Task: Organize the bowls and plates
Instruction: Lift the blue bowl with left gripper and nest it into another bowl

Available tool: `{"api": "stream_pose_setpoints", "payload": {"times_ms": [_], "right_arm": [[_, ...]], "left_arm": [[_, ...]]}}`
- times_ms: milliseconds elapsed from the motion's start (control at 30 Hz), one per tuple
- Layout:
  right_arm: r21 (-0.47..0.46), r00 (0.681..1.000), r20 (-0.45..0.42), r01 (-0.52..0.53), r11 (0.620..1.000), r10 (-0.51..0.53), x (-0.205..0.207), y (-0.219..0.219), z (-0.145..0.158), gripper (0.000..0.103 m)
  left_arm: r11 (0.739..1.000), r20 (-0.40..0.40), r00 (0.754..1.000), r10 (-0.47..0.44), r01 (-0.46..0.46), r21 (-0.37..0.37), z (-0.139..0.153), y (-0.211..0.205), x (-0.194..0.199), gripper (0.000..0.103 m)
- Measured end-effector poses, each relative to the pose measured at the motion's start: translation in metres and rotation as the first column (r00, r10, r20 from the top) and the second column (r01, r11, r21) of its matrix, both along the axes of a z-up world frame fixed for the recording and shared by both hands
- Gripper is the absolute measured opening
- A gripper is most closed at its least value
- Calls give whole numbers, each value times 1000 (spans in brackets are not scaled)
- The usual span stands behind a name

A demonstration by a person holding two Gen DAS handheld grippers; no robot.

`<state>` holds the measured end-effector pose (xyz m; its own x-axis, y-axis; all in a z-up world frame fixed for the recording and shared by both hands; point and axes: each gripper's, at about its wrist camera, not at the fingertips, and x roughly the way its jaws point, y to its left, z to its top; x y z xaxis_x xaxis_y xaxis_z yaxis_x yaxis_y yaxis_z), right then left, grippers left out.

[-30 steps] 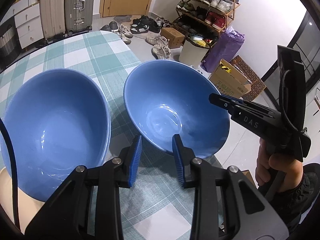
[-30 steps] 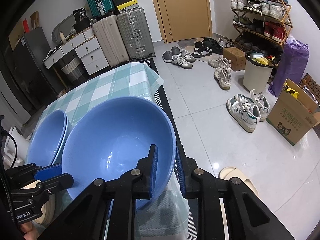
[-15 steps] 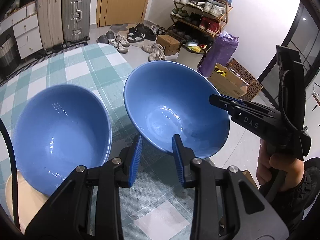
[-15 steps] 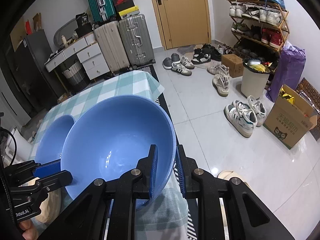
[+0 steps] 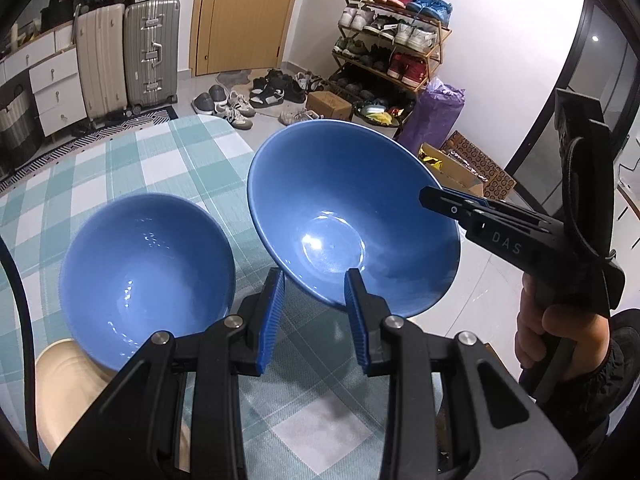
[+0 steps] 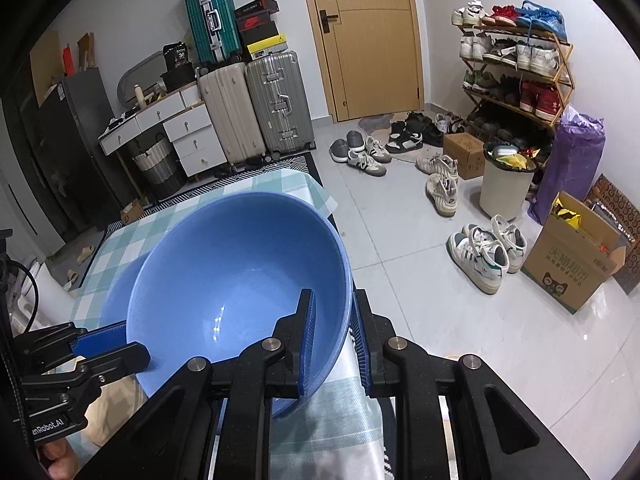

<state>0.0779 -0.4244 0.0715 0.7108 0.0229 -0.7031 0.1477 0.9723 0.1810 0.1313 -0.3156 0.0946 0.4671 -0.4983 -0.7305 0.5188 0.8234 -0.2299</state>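
Left wrist view, looking down between the left gripper [image 5: 314, 280] fingers: clamped on the near wall of a large blue bowl [image 5: 352, 208], one blue pad outside, the other inside. Pinched too at its far right rim by the right gripper [image 5: 430, 198], itself grasped in a person's hand [image 5: 556, 340]. Held tilted and clear of the green-and-white checked table [image 5: 160, 168], partly out past the table's right edge and over the grey floor [image 5: 488, 292]. Down on the table to the left: a second blue bowl [image 5: 148, 276], overlapping a cream plate [image 5: 68, 392] at the near left corner. From the right wrist: same held bowl filling the foreground, rim tight between the right pads, second bowl's rim peeking out behind it. Beyond, along the walls: suitcases [image 5: 128, 52], a wooden door [image 5: 244, 16], a shoe rack [image 5: 396, 44], loose shoes [image 5: 240, 106].
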Motion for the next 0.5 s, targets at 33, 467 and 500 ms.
{"api": "stream_pose_setpoints", "payload": {"times_ms": [33,467,500], "right_arm": [[-1,1000,4,-1,1000,1,-2,2,3,19],[-27,998,48,-29,999,30,-9,39,39,19],[-29,998,50,-33,999,34,-8,43,41,19]], "left_arm": [[1000,5,1000,0,0,-5,3,3,-2,28],[999,57,998,27,-25,-37,44,43,-31,28],[999,63,997,33,-30,-40,47,48,-34,28]]}}
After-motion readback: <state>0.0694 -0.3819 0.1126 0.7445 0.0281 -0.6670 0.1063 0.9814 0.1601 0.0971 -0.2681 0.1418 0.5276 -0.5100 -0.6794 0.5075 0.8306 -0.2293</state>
